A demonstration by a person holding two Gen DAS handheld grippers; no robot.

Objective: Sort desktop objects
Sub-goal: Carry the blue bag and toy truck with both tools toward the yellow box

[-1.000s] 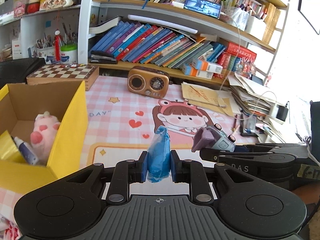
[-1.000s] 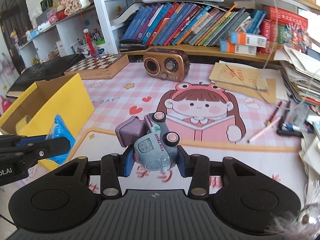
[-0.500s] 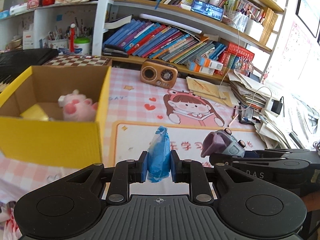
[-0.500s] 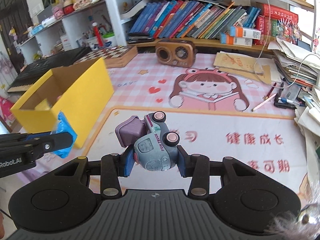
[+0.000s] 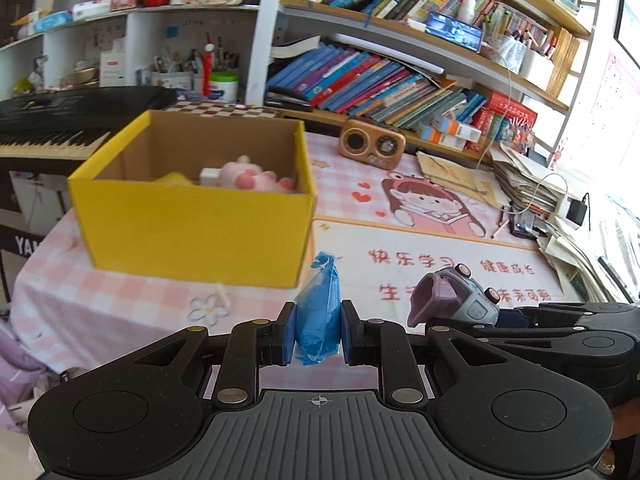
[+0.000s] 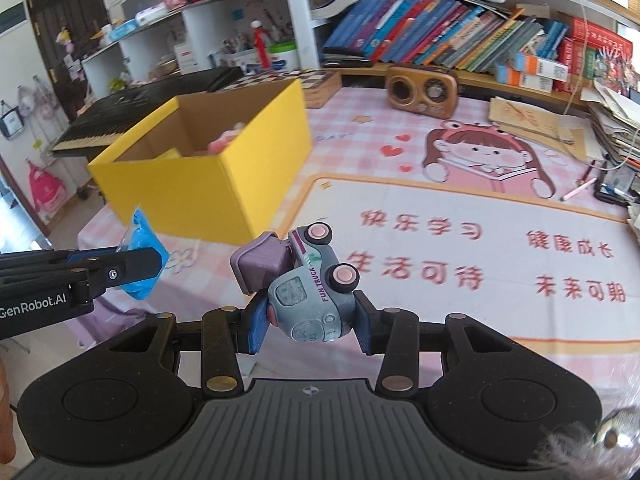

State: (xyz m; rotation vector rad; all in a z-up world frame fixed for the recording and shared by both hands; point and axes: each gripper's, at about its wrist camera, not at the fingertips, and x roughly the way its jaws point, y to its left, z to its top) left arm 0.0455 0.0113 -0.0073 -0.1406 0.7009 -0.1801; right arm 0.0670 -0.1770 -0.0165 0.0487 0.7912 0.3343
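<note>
Left wrist view: one yellow box (image 5: pixel 192 224) stands on the pink checked desk mat (image 5: pixel 440 240), with one pink plush toy (image 5: pixel 252 178) inside and something yellow beside it. The left gripper (image 5: pixel 318 330) pinches one crinkly blue packet (image 5: pixel 320 312) upright between its blue pads, raised in front of the box's near right corner. To the right, the right gripper (image 5: pixel 496 316) holds one toy truck (image 5: pixel 460 296).

Right wrist view: the right gripper (image 6: pixel 310 320) is pressed onto the grey-blue toy truck (image 6: pixel 312 296), tilted on its side, two pink-hubbed wheels facing up and a purple back. At far left the left gripper (image 6: pixel 148 260) carries the blue packet (image 6: pixel 140 240), near the yellow box (image 6: pixel 208 184).
</note>
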